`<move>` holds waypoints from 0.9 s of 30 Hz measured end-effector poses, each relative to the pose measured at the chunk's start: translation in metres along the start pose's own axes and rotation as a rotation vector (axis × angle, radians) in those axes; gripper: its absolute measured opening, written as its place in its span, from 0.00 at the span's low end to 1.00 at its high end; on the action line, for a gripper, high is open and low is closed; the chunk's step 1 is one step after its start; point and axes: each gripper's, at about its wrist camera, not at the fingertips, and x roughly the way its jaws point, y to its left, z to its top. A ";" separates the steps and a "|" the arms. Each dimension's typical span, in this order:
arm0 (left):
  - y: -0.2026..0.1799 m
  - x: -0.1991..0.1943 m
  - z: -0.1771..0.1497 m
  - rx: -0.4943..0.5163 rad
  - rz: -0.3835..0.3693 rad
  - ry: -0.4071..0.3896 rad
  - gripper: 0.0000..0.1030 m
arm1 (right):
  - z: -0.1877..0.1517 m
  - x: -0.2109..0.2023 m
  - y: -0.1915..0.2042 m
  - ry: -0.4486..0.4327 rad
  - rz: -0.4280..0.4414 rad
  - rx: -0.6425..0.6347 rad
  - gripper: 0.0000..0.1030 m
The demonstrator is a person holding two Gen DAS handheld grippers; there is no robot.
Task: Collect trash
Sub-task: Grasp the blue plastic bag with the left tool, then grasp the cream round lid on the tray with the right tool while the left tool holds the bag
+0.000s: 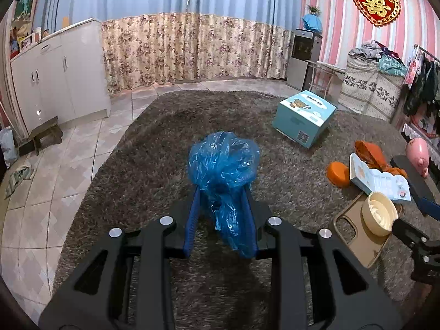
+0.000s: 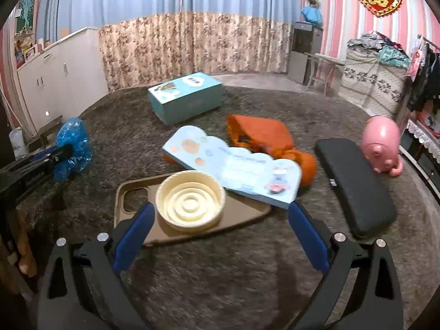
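My left gripper (image 1: 222,189) is shut on a crumpled blue plastic bag (image 1: 223,162) and holds it above the brown shag rug (image 1: 154,137); the bag also shows at the left of the right wrist view (image 2: 73,143). My right gripper (image 2: 220,209) is open and empty, its blue fingers on either side of a cream paper bowl (image 2: 189,200) that sits on a brown phone case (image 2: 242,211). A light-blue booklet (image 2: 233,165) lies just beyond the bowl. The bowl also shows in the left wrist view (image 1: 379,214).
On the rug lie a teal cardboard box (image 2: 187,96), orange cloth (image 2: 261,134), a black pad (image 2: 354,181) and a pink piggy bank (image 2: 382,143). White cabinets (image 1: 57,74) and a small wooden stool (image 1: 44,134) stand at the left on tiled floor. Floral curtains hang behind.
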 end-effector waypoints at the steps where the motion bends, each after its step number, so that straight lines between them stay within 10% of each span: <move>1: 0.001 0.002 0.000 -0.002 -0.002 0.001 0.28 | 0.001 0.003 0.002 0.006 0.005 -0.001 0.92; 7: 0.007 0.005 0.002 -0.031 -0.016 0.014 0.28 | 0.005 0.022 0.014 0.046 0.015 -0.030 0.89; 13: 0.008 0.006 0.000 -0.022 -0.013 0.010 0.28 | 0.003 0.029 0.027 0.085 0.046 -0.094 0.59; 27: 0.006 0.006 0.000 -0.019 0.000 0.001 0.28 | 0.006 -0.065 -0.047 -0.097 -0.008 0.049 0.59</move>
